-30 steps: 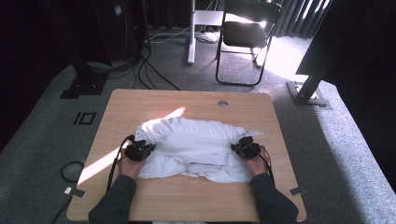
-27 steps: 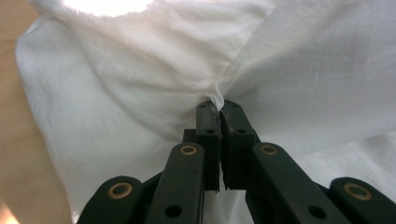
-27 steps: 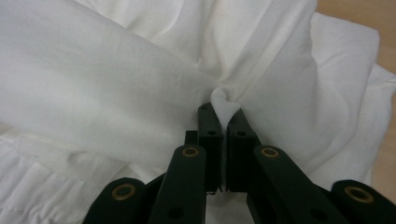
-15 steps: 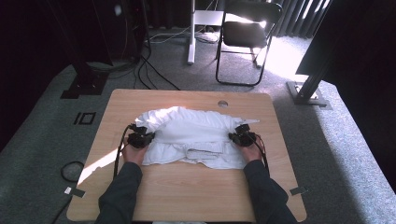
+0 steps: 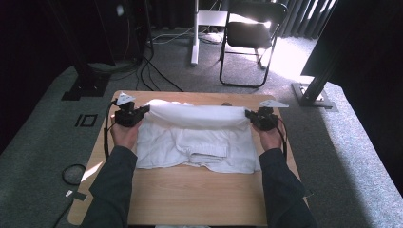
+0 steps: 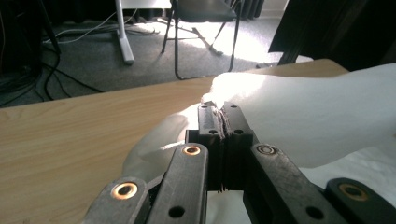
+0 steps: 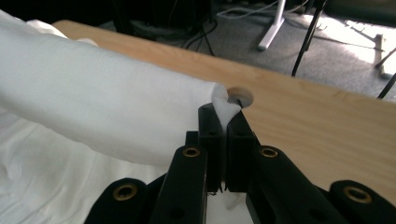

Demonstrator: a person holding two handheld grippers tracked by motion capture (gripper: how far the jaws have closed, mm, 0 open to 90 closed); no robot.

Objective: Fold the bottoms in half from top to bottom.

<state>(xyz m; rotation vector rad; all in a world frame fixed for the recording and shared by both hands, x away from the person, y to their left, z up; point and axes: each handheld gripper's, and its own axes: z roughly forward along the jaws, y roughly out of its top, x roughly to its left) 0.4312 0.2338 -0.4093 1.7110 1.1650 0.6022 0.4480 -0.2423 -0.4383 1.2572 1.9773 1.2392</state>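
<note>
White cloth [image 5: 197,137] is the work item: a crumpled garment-like piece, lower part lying on the light wooden desk [image 5: 190,190], upper edge lifted and pulled taut into a horizontal fold between both grippers. Nearest the camera in the high view: the person's dark sleeves and forearms come in from the bottom, one to each side of the cloth. Left gripper [image 5: 142,112] sits at the cloth's left end, grey three-cornered plate on top, cable looping down beside the hand. Its fingers are clamped together on a thin pinch of the cloth edge; the left gripper view shows fabric sandwiched in the seam between the black pads [image 6: 219,119], with the lifted fold running off to the right above the desk. Right gripper [image 5: 249,116] is at the cloth's right end, same arrangement: fingers pressed closed on a small tuft of cloth that pokes up between them [image 7: 224,112]. In the right gripper view a round cable hole [image 7: 238,96] in the desk lies just past the fingertips. The raised fold spans the rear half of the desk, roughly level. Beyond the desk: grey carpet, black cables on the floor, a white post, and a dark folding chair [image 5: 252,28] in a sunlit patch.
</note>
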